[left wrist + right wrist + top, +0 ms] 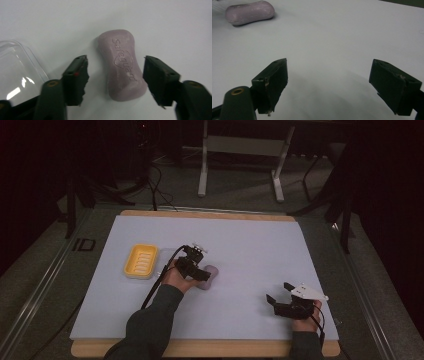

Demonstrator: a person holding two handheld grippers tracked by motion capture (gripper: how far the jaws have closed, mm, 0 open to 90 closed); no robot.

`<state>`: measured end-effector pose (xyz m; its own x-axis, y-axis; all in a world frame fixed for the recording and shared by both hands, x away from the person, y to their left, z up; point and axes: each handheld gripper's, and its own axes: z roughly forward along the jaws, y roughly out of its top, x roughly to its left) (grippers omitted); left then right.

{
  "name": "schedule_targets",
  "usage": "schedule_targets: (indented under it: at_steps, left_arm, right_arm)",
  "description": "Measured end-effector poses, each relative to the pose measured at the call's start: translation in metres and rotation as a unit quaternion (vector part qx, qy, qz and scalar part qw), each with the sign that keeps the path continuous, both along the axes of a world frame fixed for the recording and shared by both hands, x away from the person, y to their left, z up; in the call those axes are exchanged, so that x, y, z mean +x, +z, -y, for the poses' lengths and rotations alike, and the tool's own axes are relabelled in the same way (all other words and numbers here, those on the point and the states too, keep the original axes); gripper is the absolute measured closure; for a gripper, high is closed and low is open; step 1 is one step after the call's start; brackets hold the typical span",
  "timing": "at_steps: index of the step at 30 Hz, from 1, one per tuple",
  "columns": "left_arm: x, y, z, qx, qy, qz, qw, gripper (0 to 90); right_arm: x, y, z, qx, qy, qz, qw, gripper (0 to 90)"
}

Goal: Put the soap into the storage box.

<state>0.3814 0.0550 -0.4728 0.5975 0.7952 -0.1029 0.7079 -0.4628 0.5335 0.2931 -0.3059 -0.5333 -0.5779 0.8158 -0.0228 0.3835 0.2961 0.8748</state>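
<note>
left gripper [199, 270]: black, cabled | right gripper [281, 296]: grey plate | dark sleeves

soap bar [123, 65] | embossed brand: "Safeguard" | shield emblem under the lettering

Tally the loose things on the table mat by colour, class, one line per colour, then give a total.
Purple, soap bar: 1
Yellow, soap dish: 1
Clear, plastic lid: 1
Total: 3

surface [250, 245]: pale sheet on a wooden board
soap bar [122, 65]: lies flat between the left tongs [115, 75]
yellow dish [141, 261]: left of them
clear lid [17, 70]: just beside them
</note>
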Motion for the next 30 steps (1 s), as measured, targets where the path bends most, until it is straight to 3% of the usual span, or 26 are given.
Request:
schedule_targets:
  at_steps: [5, 16, 26, 30]
  left_arm:
    - [0.006, -0.006, 0.006, 0.002, 0.002, -0.016, 0.9999, 29.4]
    - [0.017, -0.015, 0.027, 0.047, 0.007, -0.032, 0.9984, 23.0]
    - [0.020, -0.021, 0.030, 0.052, 0.006, -0.050, 0.9974, 22.9]
    - [0.022, -0.024, 0.032, 0.053, 0.006, -0.059, 0.9968, 27.4]
  right_arm:
    - [0.000, 0.000, 0.000, -0.003, 0.005, 0.002, 1.0000, 15.1]
    - [-0.001, 0.000, -0.001, -0.004, 0.011, 0.000, 0.9999, 15.1]
    - [0.000, 0.000, -0.001, -0.004, 0.012, 0.000, 0.9999, 15.1]
    - [0.000, 0.000, -0.001, -0.005, 0.013, 0.000, 0.9999, 15.1]
